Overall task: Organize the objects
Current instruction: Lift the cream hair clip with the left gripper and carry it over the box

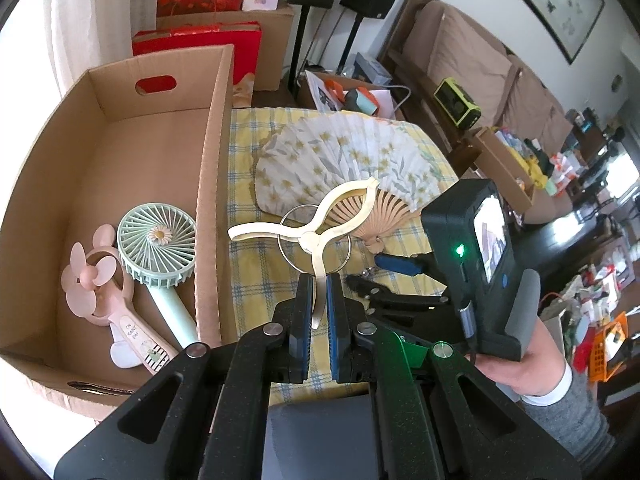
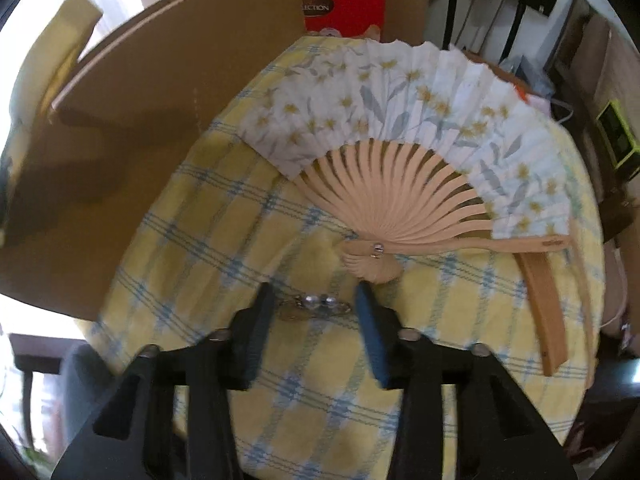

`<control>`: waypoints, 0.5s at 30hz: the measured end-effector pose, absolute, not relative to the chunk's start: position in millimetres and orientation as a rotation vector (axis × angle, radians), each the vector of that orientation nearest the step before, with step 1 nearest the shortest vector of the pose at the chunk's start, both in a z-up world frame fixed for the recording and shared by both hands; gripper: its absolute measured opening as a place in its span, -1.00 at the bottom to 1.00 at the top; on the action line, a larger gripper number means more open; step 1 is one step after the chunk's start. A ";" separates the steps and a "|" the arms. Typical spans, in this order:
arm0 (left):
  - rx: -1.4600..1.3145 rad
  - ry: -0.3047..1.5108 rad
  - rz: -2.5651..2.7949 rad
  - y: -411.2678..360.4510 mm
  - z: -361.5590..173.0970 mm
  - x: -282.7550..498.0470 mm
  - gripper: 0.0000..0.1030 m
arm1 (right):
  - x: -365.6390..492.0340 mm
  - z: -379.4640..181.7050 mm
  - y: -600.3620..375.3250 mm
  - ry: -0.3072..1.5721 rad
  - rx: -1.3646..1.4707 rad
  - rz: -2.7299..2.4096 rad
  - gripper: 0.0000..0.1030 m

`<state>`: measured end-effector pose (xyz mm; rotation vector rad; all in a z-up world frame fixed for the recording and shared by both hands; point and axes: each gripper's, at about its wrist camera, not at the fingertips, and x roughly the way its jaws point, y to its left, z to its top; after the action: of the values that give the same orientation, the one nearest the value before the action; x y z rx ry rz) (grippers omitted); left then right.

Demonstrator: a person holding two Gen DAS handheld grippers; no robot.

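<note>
Where left fingers (image 1: pixel 319 282) pinch a cream 3-bladed plastic propeller (image 1: pixel 308 227), right fingers (image 2: pixel 314 304) spread wide before the pleated paper fan (image 2: pixel 404 120).

The box (image 1: pixel 120 152) is matt brown corrugated cardboard, its cut edge rough and fluted, and the two small fans in it, green (image 1: pixel 158 244) and pink (image 1: pixel 100 284), look like smooth plastic. The cloth (image 2: pixel 224 240) is a woven, slightly crinkled yellow check, and on it the folding fan (image 2: pixel 400 120) has pleated printed paper on pale, smooth wooden ribs. The cream stand (image 1: pixel 316 232) looks like glossy plastic round a thin shiny metal ring (image 1: pixel 286 258), gripped between blue rubbery pads (image 1: pixel 332 300) on matt black plastic arms.
</note>
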<state>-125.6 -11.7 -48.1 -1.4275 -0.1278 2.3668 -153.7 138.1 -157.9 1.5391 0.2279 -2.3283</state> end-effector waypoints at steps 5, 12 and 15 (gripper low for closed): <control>-1.431 -0.137 2.370 -12.4 -47.9 -124.3 -0.88 | -152.3 -153.8 147.6 0.147 1.540 -2.301 -0.26; -1.426 -0.160 2.378 -22.9 -40.0 -123.8 -0.88 | -144.5 -117.5 153.0 0.042 1.491 -2.263 -0.26; -1.412 -0.166 2.398 -31.5 -32.2 -123.6 -0.88 | -142.6 -95.7 150.5 0.022 1.443 -2.262 -0.26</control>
<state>-123.6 -31.5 -32.2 -1.4119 -0.1660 2.3981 -142.6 150.5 -95.7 1.4431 0.0223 -2.2616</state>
